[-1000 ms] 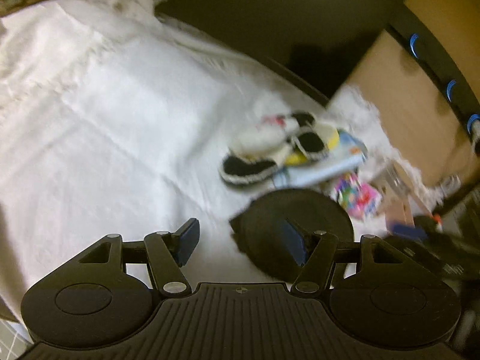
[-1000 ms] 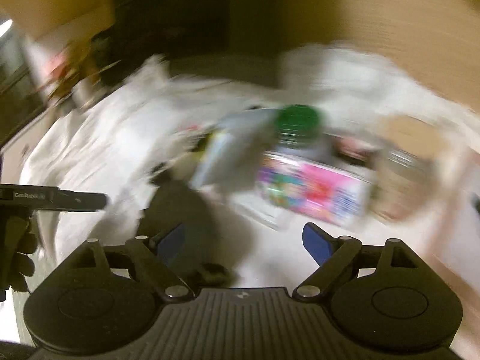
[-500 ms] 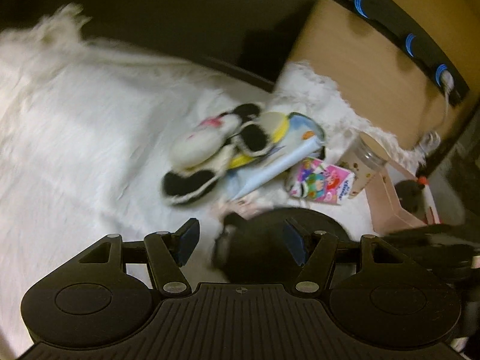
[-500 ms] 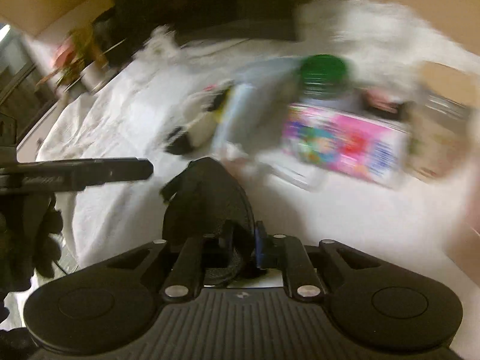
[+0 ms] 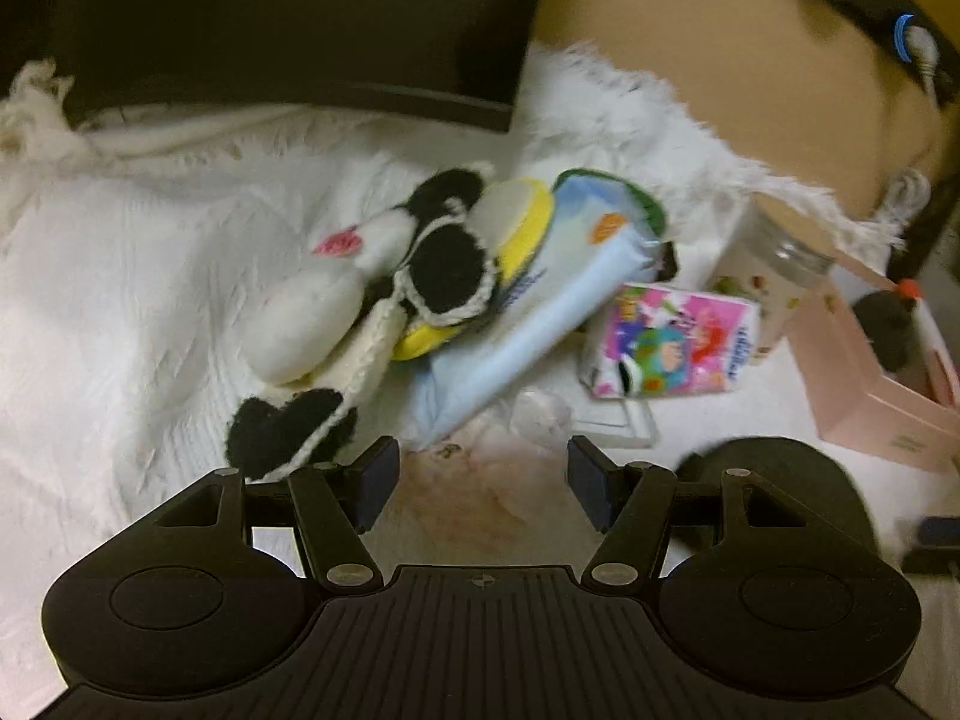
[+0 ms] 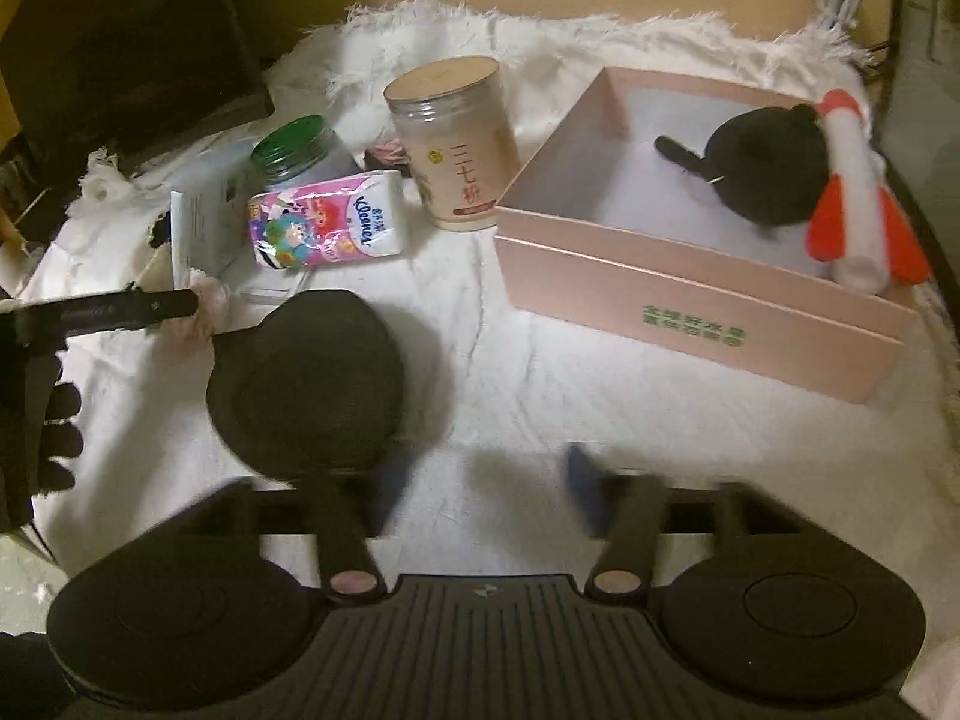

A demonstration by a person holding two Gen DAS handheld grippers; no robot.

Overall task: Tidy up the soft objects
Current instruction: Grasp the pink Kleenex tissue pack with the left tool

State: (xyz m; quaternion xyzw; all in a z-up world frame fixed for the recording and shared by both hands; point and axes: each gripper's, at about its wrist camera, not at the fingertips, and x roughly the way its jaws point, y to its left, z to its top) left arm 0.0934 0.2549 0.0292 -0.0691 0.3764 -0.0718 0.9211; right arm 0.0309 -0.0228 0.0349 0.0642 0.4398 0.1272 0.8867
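A white fringed blanket (image 6: 480, 324) is covering the surface and carrying everything. Toward its left edge, a black-and-white knitted plush (image 5: 360, 300) is lying against a yellow-rimmed soft piece (image 5: 516, 216) and a pale blue soft book (image 5: 540, 300). The left gripper (image 5: 480, 480) is hovering just in front of them with its jaws standing apart, a pinkish soft object (image 5: 480, 498) lying between its blue pads. Next comes a pink Kleenex tissue pack (image 6: 327, 222), sitting in front of a green-lidded jar (image 6: 294, 147) and beside a tall canister (image 6: 456, 144) with a tan lid. Near the middle, a black heart-shaped cushion (image 6: 306, 384) is resting on the blanket just ahead of the right gripper (image 6: 480, 480), whose blurred jaws are spread wide and gripping nothing. Toward the right edge, a pink box (image 6: 696, 300) is sitting open, holding a black plush (image 6: 762, 162) and a white-and-red plush rocket (image 6: 858, 204) leaning at its right side.
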